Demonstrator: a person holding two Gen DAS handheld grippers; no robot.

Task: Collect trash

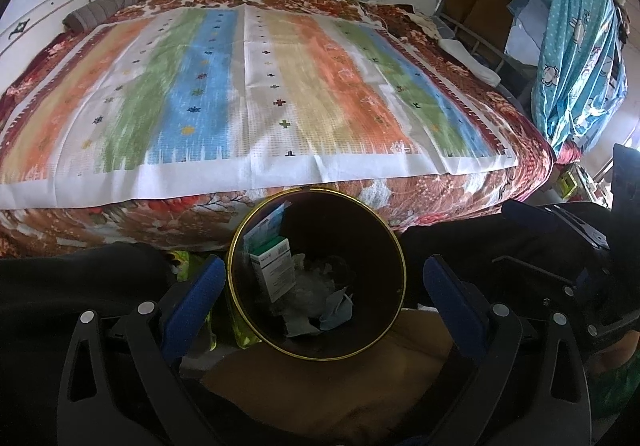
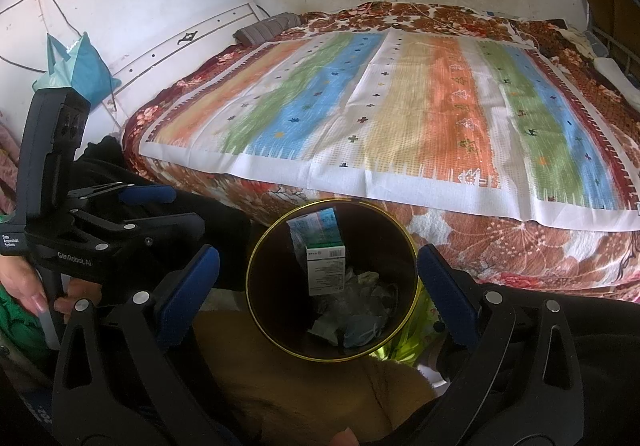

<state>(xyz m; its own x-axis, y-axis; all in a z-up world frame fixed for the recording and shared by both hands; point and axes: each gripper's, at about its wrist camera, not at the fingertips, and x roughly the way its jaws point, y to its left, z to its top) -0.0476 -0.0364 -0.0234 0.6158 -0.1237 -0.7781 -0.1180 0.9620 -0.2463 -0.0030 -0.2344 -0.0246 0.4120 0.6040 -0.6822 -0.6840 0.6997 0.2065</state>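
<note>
A bed (image 1: 460, 202) with a floral red-brown cover filled the far half of both views, and a striped cloth (image 1: 248, 94) in orange, green, blue and cream lay flat across its top, reaching nearly to the near edge. A grey folded bundle (image 2: 268, 28) sat at the head end by the white wall, and a blue patterned curtain (image 1: 576, 58) hung to the right in the left wrist view. Just in front of the bed stood a dark round bin (image 1: 316, 353) with a gold rim, seen from above. Inside it, a white and green carton (image 1: 274, 266) leaned upright against the left wall, with a blue-printed packet (image 1: 266, 226) behind it and crumpled clear plastic and a pale blue scrap (image 1: 338, 312) on the bottom. The left gripper (image 1: 320, 282) hovered over the bin with its blue-padded jaws spread wide on either side of the rim, grasping nothing. The right gripper (image 2: 320, 278) was likewise spread wide and empty, its pads flanking the bin. In the right wrist view a hand (image 2: 28, 286) held the left tool's handle at the lower left.
</note>
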